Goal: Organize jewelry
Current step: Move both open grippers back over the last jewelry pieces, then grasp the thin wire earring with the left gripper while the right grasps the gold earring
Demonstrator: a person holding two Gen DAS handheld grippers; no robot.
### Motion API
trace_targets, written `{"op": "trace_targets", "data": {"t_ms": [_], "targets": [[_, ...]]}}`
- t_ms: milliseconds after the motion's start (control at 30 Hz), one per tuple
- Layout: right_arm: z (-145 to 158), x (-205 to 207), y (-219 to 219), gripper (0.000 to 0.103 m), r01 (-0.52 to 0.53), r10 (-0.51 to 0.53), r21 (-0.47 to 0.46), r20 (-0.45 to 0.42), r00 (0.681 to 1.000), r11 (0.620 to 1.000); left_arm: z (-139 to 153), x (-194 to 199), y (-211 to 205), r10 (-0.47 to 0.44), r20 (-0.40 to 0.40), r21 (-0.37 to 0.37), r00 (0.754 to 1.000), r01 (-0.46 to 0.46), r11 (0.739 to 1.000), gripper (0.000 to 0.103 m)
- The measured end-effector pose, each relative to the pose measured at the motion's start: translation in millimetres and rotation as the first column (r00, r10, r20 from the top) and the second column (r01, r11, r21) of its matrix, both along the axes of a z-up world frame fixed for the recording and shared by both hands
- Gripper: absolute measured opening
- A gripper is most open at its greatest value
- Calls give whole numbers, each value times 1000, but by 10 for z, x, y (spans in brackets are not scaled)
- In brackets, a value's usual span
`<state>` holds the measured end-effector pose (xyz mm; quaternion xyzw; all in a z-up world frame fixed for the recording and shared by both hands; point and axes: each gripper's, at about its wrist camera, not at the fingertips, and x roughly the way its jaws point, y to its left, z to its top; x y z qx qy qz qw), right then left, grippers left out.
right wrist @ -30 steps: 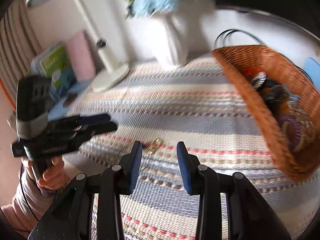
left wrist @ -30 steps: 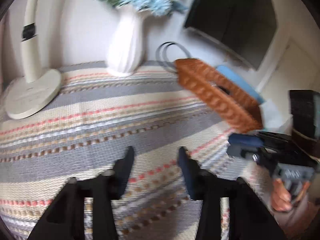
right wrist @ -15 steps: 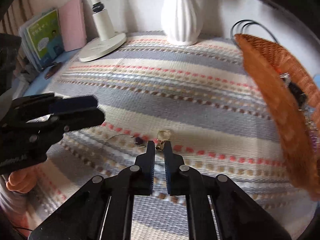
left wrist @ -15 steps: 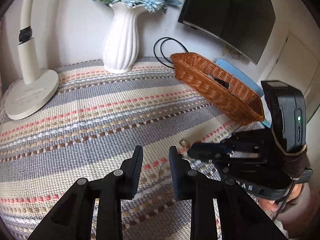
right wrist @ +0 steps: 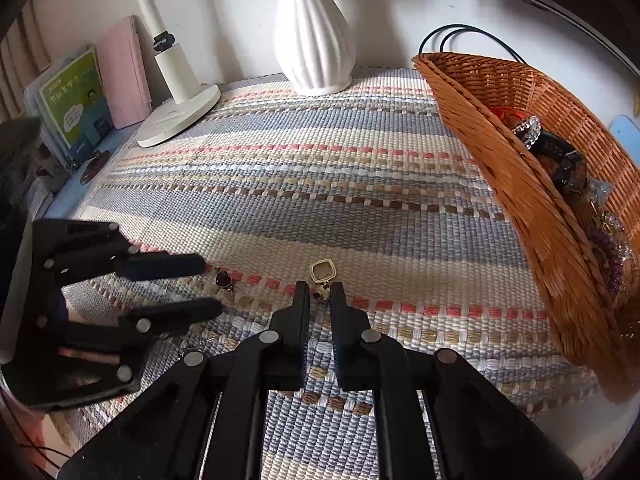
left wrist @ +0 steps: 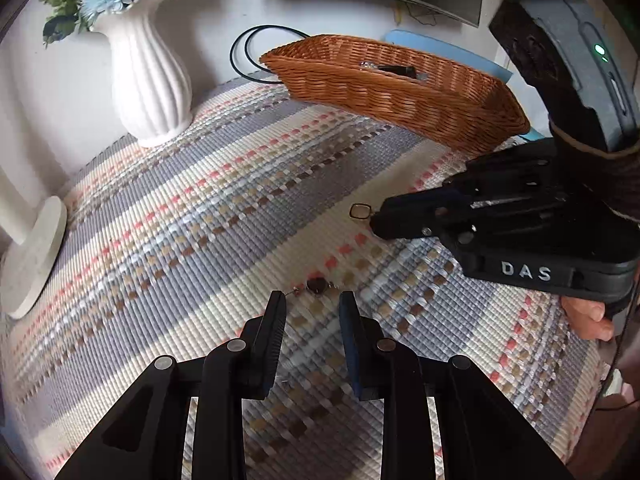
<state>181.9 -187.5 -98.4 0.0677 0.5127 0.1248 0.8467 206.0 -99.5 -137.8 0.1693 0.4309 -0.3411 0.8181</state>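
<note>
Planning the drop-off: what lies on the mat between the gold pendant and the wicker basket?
Only bare woven mat lies between the gold pendant and the wicker basket, as the right wrist view shows.

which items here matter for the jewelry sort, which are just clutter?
Job:
gold-framed pendant at the right gripper tips
dark heart charm ahead of the left gripper
wicker basket holding jewelry

Clutter:
white vase
lamp base
books
black cable
</note>
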Motion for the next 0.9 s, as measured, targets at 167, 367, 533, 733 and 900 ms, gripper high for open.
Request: {"op": "trace_targets", "data": {"t_ms": [167, 367, 533, 733, 900], "targets": [[-31, 22, -112, 13, 23, -21, 82, -20, 1000, 996, -6, 108, -89, -34, 15, 14, 999, 34, 999, 28], [-24, 21, -140, 13, 39, -37, 95, -19, 999, 995, -13, 124, -123, -22, 13, 1, 1000, 22, 1000, 28], [-29, 10, -260, 16, 84, -82, 116, -21, 996, 990, 69, 55, -70, -34, -28, -62, 999, 33, 998, 29], [-64, 8, -436, 16, 144, -138, 174, -41, 990, 974, -1, 171, -178, 40, -107, -78, 993, -49, 996, 28], [-95, -6, -537, 16, 161, -150, 239, -64, 987, 958, -5, 186, -267, 100, -75, -56, 992, -104, 993, 28]]}}
